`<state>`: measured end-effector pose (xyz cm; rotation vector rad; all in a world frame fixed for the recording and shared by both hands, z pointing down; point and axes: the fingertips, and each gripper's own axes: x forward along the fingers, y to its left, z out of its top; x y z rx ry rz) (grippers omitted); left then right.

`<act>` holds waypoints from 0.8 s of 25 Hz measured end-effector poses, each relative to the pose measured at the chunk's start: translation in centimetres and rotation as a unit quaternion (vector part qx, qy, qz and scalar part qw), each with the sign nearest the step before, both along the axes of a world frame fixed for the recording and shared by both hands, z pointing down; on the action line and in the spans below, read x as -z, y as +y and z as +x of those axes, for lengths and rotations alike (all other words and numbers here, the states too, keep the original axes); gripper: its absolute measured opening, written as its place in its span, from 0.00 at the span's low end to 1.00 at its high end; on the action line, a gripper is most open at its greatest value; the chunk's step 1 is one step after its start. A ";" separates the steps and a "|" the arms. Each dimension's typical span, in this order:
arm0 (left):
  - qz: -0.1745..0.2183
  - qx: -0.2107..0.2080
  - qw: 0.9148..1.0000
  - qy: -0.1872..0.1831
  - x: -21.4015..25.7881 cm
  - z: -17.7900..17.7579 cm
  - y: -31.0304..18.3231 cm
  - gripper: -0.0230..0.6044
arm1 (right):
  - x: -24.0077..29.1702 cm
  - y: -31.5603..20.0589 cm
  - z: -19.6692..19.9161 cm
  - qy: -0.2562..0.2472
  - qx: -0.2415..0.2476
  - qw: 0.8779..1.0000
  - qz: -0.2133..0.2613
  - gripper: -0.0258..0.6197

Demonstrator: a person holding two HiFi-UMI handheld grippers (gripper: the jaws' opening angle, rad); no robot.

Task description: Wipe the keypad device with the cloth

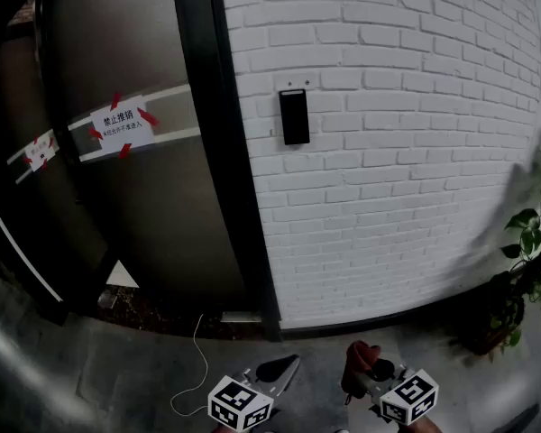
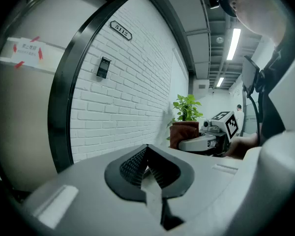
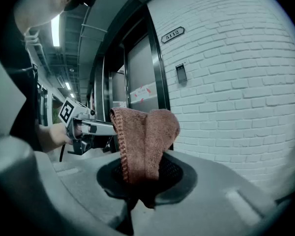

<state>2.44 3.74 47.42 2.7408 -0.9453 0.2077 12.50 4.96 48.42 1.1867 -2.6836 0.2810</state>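
— On the white brick wall (image 1: 415,152), just right of the dark door frame (image 1: 218,152) near the middle of the head view: is that black panel the keypad device (image 1: 295,116)?
— Yes. It is mounted upright, well apart from both grippers.
— And the cloth (image 3: 145,141)?
— Reddish-brown and folded, pinched in the jaws of the right gripper (image 1: 368,368), lower right of centre.
— The left gripper (image 1: 284,366)?
— At bottom centre, jaws closed together with nothing between them.

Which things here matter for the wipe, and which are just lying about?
For the job: keypad device; brown cloth, clamped in the right gripper.
Just about: potted plant; taped door notice; white cable; shut, empty left gripper.
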 end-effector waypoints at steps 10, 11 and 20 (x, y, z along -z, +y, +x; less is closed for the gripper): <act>0.004 0.018 1.000 -0.002 -0.1 4.2 -0.2 0.06 | -0.7 -0.5 4.9 0.001 0.020 1.000 0.003 0.12; 0.003 0.021 1.000 -0.003 -0.1 4.7 -0.2 0.06 | -0.8 -0.7 5.4 0.003 0.024 1.000 0.003 0.12; -0.019 0.053 0.998 -0.015 -1.6 6.1 -0.5 0.06 | -2.8 -2.1 6.8 0.000 0.059 0.998 -0.016 0.12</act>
